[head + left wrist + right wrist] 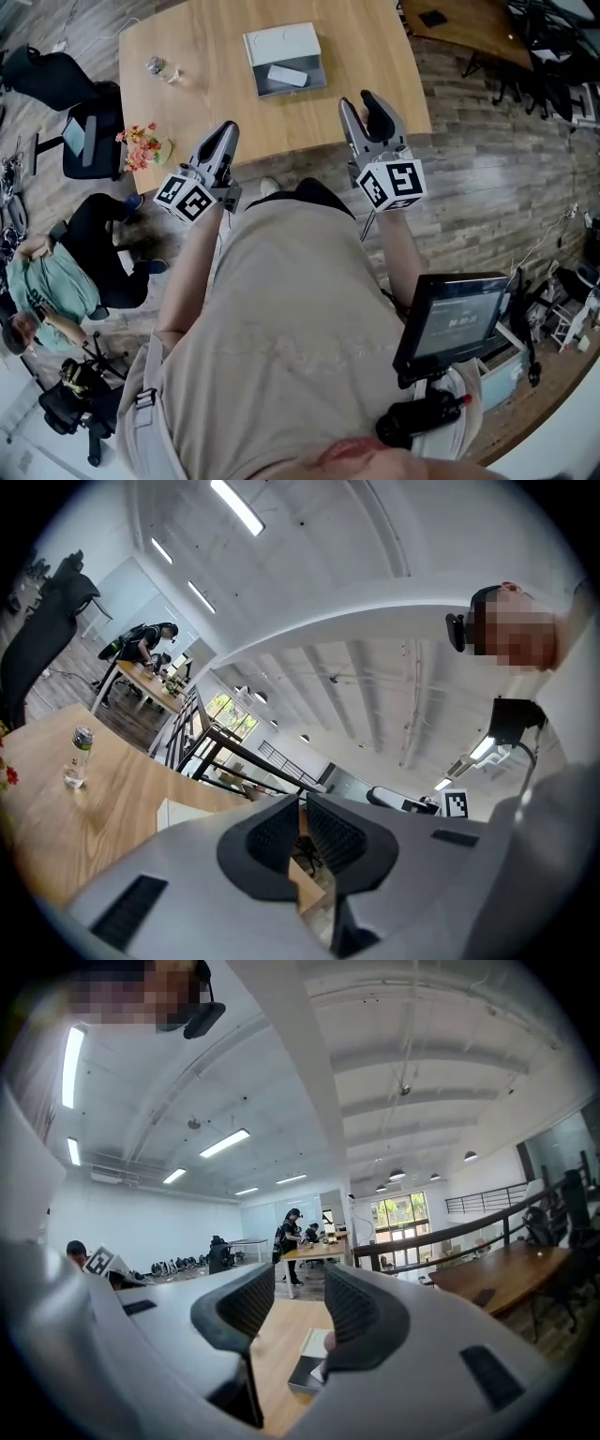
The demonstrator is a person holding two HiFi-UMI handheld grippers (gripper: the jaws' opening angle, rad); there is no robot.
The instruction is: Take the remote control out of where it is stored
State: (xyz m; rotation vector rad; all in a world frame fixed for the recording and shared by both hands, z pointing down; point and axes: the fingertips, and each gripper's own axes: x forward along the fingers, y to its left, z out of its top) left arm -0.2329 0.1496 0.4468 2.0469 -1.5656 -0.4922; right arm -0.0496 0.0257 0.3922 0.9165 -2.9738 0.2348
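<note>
A white remote control (286,76) lies in an open grey box (296,86) on the wooden table (206,56), with the box's white lid (281,43) folded back behind it. Both grippers hover level at the table's near edge, short of the box. My left gripper (228,133) is shut with nothing in it; in the left gripper view its pads (302,803) almost touch. My right gripper (359,103) stands open by a narrow gap, empty. The right gripper view (298,1283) looks between the jaws at the box (307,1372) ahead.
A small bottle (159,67) stands at the table's far left, and flowers (142,145) sit by its near left corner. Office chairs (89,131) and a seated person (42,281) are on the left. A screen on a stand (455,319) is at my right.
</note>
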